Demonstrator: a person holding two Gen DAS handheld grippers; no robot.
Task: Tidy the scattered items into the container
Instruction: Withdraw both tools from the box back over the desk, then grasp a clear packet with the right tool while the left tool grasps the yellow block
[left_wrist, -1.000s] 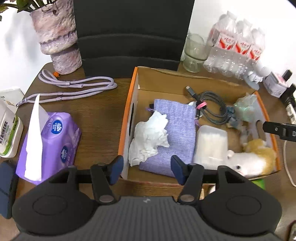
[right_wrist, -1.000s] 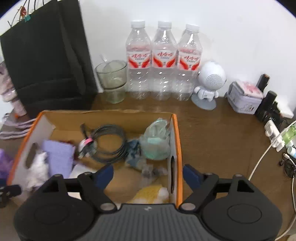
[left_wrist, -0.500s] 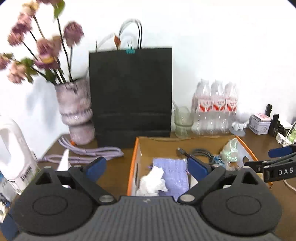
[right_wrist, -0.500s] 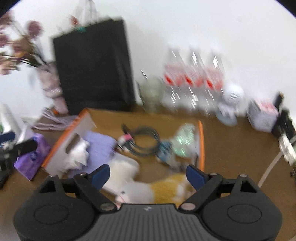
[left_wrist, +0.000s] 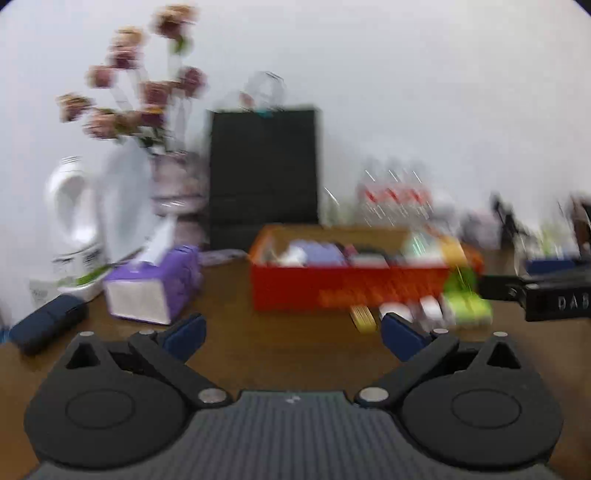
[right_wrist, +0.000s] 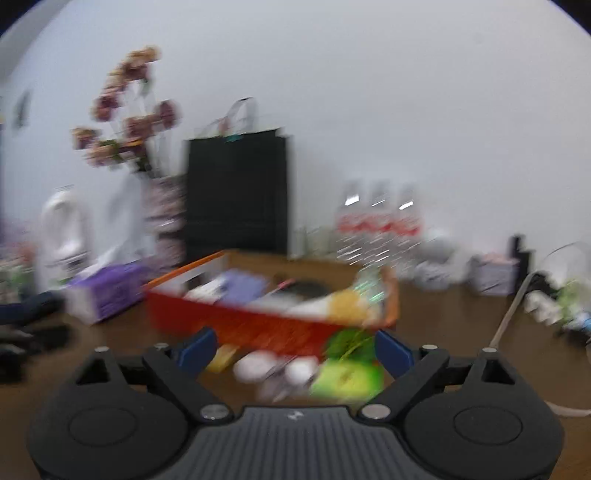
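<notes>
Both views are motion-blurred. The orange cardboard box (left_wrist: 347, 288) stands on the brown table, holding a purple pouch (left_wrist: 321, 253), a white tissue, a cable and a plush toy (right_wrist: 347, 304). In front of it lie a green packet (left_wrist: 467, 302), small white items (right_wrist: 258, 367) and a yellow item (left_wrist: 364, 317). My left gripper (left_wrist: 291, 334) is open and empty, back from the box. My right gripper (right_wrist: 293, 349) is open and empty, just short of the green packet (right_wrist: 349, 373). The right gripper also shows at the left wrist view's right edge (left_wrist: 535, 295).
A purple tissue pack (left_wrist: 155, 288) and a dark blue case (left_wrist: 48, 326) lie left of the box. A white jug (left_wrist: 74, 225), a flower vase (left_wrist: 177, 192), a black paper bag (left_wrist: 264, 173) and water bottles (left_wrist: 395, 199) line the wall. Cables and a power strip (right_wrist: 543, 306) lie right.
Both grippers have pulled back and dropped low from above the box, so the views now look level across the table. Both stay open and empty.
</notes>
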